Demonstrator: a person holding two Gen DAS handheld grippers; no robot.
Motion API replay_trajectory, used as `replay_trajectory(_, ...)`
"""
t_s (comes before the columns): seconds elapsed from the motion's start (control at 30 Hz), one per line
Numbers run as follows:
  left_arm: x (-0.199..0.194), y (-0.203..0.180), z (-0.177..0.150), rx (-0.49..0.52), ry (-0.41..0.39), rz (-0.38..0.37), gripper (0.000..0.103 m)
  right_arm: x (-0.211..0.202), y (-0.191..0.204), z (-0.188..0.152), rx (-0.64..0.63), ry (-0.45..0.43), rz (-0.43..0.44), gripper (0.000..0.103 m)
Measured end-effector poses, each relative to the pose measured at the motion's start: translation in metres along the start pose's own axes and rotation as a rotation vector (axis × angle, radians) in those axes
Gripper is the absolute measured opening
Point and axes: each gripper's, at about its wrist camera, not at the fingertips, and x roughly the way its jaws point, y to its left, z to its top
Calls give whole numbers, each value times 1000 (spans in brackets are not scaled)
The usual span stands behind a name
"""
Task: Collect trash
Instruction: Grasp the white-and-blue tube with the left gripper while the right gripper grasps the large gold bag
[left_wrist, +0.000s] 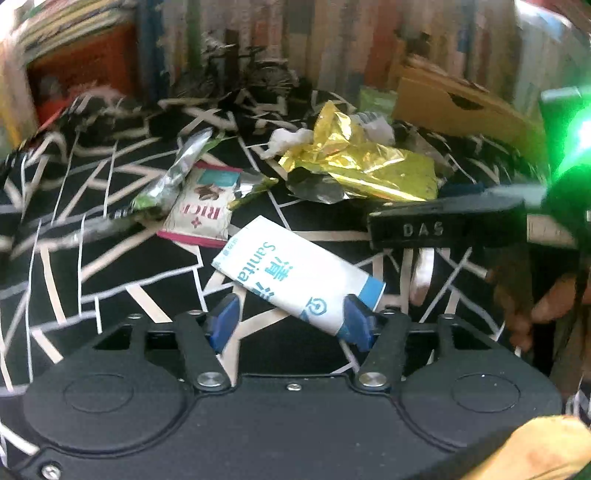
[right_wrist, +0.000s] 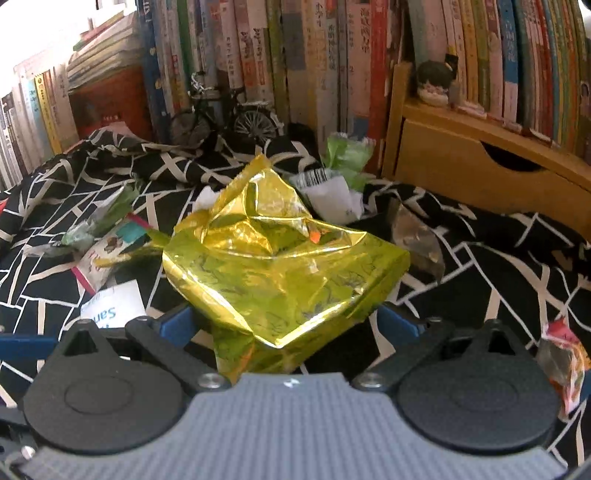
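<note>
Item: trash scattered on a patterned cloth (left_wrist: 110, 258). Left gripper (left_wrist: 291, 314), jaws spread, straddles the white sachet (left_wrist: 295, 280) at lower centre without pinching it. Right gripper (right_wrist: 288, 321), jaws spread, flanks the gold foil wrapper (right_wrist: 280, 266) at frame centre; contact unclear. Step: pick-up approach. Next move likely calls for closing on both.

A white and blue paper packet (left_wrist: 295, 273) bore "Sanita" beside printed characters. A snack sachet (left_wrist: 201, 216) read "RICE" upside down. A black block (left_wrist: 443, 229) was embossed "DAS". Book spines (right_wrist: 332, 55) stayed illegible.
</note>
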Motion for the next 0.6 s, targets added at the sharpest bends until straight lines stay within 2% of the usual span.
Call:
replay_trajectory(0.07,1,-2,2,-65,-8,11,77,0,2,1,-6,-19,-8,103)
replay_trajectory(0.13,4,-3,4,-97,-12,20,80,-1,1,2,3,-38,-4,103)
replay_trajectory(0.27,15,-3,7,-97,18,31,81,-8,-6,1,82,-69,44,103)
replay_trajectory(0.3,17,-3,7,-103,21,25,81,-9,-7,0,97,-78,46,100)
replay_trajectory(0.37,22,-3,8,-113,31,10,84,-10,-9,-2,109,-76,33,88)
replay_trajectory(0.43,27,-6,9,-112,39,12,85,-9,-11,-5,118,-64,33,70)
replay_trajectory(0.6,35,-14,11,-97,30,47,88,-11,-14,-9,121,-65,50,58)
